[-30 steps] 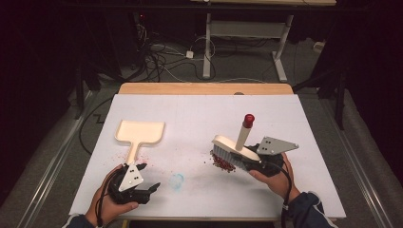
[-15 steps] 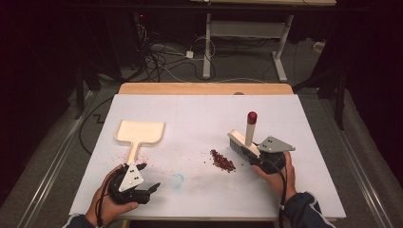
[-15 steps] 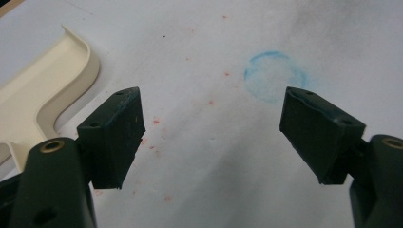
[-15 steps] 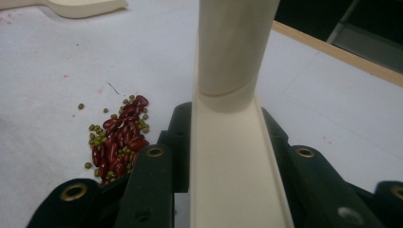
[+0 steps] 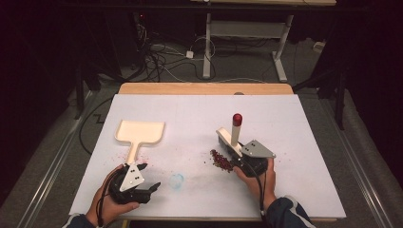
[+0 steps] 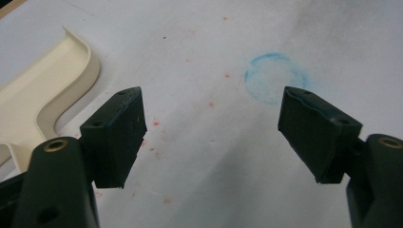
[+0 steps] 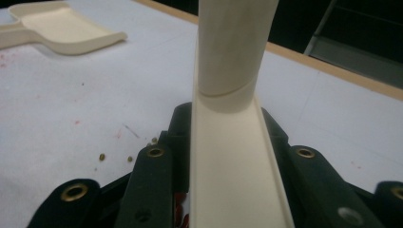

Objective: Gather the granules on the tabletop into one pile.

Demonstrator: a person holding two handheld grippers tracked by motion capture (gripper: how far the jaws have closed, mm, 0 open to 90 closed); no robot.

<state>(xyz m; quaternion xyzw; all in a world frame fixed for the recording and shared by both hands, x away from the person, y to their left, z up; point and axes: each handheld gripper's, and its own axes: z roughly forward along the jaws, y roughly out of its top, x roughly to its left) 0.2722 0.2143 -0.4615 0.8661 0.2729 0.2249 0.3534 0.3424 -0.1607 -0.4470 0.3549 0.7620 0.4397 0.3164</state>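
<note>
Brush point(image 5: 230, 137): I hold it clamped by its cream back in my right gripper point(image 7: 228, 156), bristles beside the dark red crumb pile point(image 5: 220, 159). My left gripper point(image 6: 211, 137) rests empty, jaws wide apart, near the cream dustpan point(image 5: 139, 133).

text: none legible | labels: none | brands: none | numbers: none | signs: none
</note>
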